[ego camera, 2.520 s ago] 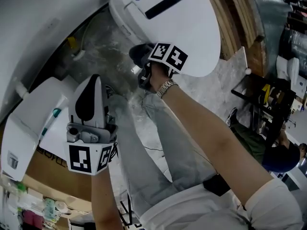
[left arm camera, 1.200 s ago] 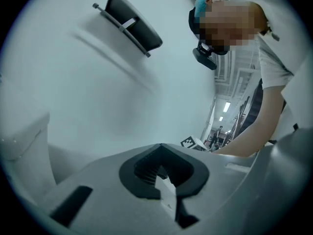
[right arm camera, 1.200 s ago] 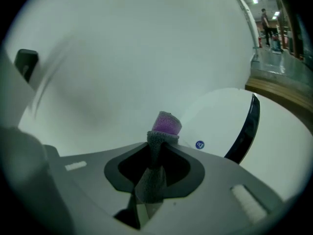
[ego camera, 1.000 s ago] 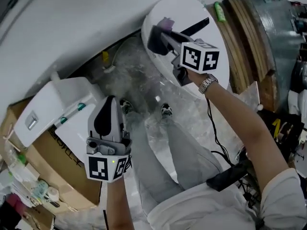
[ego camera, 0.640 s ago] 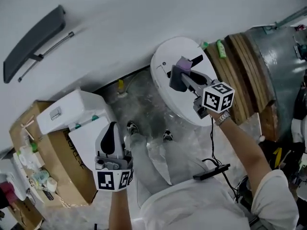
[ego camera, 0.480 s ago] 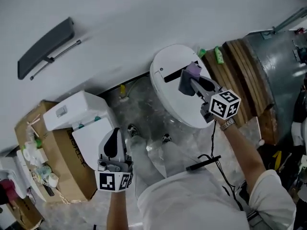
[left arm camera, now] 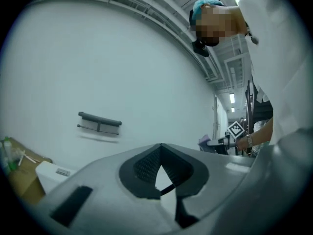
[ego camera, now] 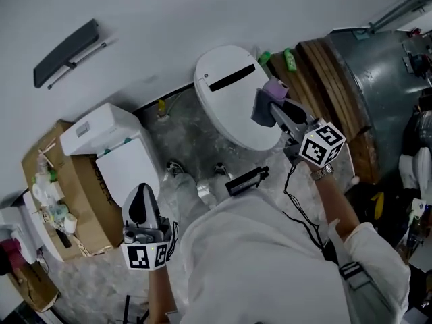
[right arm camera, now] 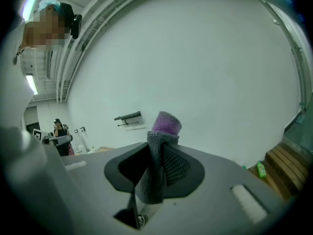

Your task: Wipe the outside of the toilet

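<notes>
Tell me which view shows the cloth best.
The right gripper view: the cloth stands close, clamped between the jaws. The head view shows it small beside the toilet; the left gripper view, a distant purple speck.

From above, the toilet [ego camera: 226,110] shows only its lid. Its bowl and foot lie hidden beneath, and its right rim is covered by the cloth [ego camera: 273,90] and the right gripper [ego camera: 270,110]. In the right gripper view the cloth's lower end runs down between the clamped jaws, out of sight.

The person's torso [ego camera: 256,262] hides the floor in front of the toilet, apart from parts of two shoes [ego camera: 174,169]. I cannot tell what the black bar [ego camera: 246,179] there is.

Left of the toilet, the bottles [ego camera: 52,204] on the box [ego camera: 84,201] are too small to name. Right of it, the clutter [ego camera: 415,160] is cut off by the picture's edge.

In the left gripper view the right gripper is too small to read.
</notes>
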